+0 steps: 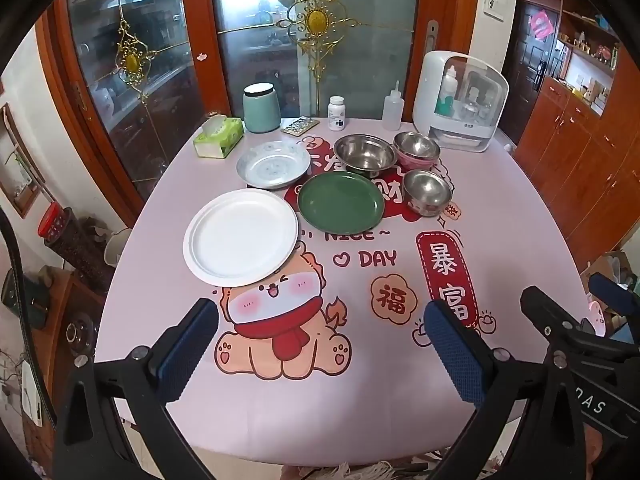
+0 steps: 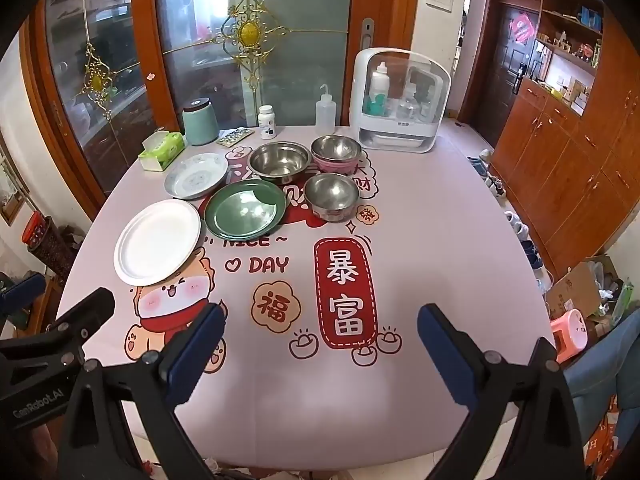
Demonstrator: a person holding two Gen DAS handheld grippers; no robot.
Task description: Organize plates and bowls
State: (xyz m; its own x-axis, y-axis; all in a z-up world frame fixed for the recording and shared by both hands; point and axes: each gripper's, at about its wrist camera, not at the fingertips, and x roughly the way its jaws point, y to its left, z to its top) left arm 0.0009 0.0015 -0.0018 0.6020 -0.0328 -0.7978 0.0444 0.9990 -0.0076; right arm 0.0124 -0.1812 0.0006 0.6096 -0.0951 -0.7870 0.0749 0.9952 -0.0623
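Beyond both claws, well apart from their tips, the dishes sit grouped on the far half of the desk (image 1: 500, 240), which wears a pink cartoon-printed cloth. The left claw (image 1: 320, 320) hangs over the near edge with its jaws spread wide and nothing between them; the right claw (image 2: 320, 328) hangs beside it, equally wide and empty. Ahead and to the left of the left claw lies a white paper plate (image 1: 241, 237). Past it are a pale patterned plate (image 1: 273, 164) and, just to the right, a green plate (image 1: 341, 202). Further right stand three bowls: a large steel bowl (image 1: 365, 153), a steel bowl with a pink outside (image 1: 416, 150) and a smaller steel bowl (image 1: 427, 191) nearest the claws. Along the far edge stand a tissue box (image 1: 218, 137), a teal canister (image 1: 261, 107), a pill bottle (image 1: 336, 113), a squeeze bottle (image 1: 392, 109) and a white storage case (image 1: 460, 100).
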